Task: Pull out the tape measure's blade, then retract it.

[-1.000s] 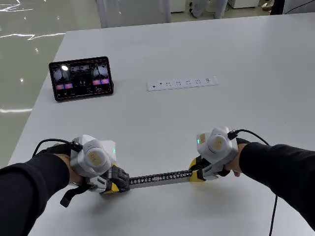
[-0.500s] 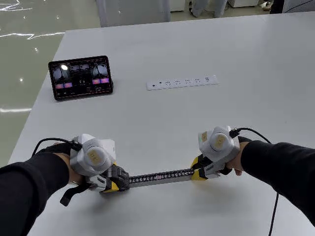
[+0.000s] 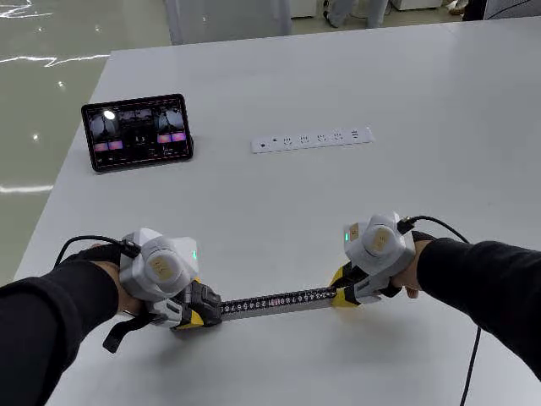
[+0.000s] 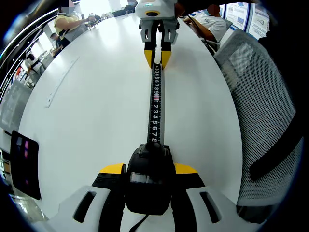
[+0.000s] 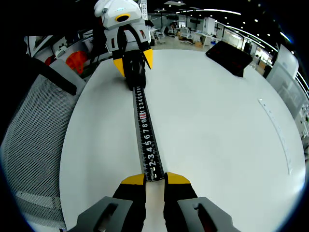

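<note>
At the near edge of the table (image 3: pixel 279 211): the tape measure (image 3: pixel 201 306) sits low, with its blade (image 3: pixel 275 302) stretched out flat toward the right.
Left gripper (image 3: pixel 199 311): its fingers (image 4: pixel 112 168) are squeezed tight on the black case of the tape measure, one on each side.
Right gripper (image 3: pixel 340 296): its fingers (image 5: pixel 133 180) are pinched on the very end of the blade.
Blade: it is straight, not bent, with the numbers facing up. It is just above the table or resting on it; I cannot tell which.
What just changed: the right gripper has slid a little farther to the right, and a little more blade shows than a moment ago. The left gripper has stayed put.
What that means: the pulling-out part is going on, and it looks like only a short bit is out so far. The going-back-in part has not started.
What comes next, I think: keep pulling gently and straight, then let the blade slide back slowly so it does not snap.
Farther back on the table: a tablet (image 3: pixel 137 131) with its screen lit and a white power strip (image 3: pixel 313 139), both well away from the work.
</note>
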{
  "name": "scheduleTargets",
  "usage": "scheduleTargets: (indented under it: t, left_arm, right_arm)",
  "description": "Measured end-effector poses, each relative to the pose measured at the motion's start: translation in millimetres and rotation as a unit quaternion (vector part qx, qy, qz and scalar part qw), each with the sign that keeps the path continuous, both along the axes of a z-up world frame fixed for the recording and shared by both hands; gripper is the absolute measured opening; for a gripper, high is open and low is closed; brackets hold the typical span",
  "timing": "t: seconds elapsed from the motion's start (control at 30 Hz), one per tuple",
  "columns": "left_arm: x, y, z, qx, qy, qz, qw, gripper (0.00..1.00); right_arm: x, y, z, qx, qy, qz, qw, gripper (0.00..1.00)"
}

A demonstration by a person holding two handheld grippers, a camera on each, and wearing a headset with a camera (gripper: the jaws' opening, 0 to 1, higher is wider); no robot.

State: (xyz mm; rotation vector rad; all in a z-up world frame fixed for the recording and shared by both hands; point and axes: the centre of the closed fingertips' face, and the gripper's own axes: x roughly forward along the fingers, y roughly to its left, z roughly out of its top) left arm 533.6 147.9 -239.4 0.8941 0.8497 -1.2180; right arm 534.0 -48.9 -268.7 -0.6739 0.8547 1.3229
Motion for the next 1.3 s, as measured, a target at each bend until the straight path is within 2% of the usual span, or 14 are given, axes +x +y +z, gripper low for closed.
scheduleTargets:
  t: [1.3]
  left_arm:
    - [0.2,0.3,0.7,0.0,-0.001,-0.001,1.0,0.31]
  right_arm:
    - [0.5,-18.5,0.5,-0.007,-0.001,-0.01,0.9999,0.09]
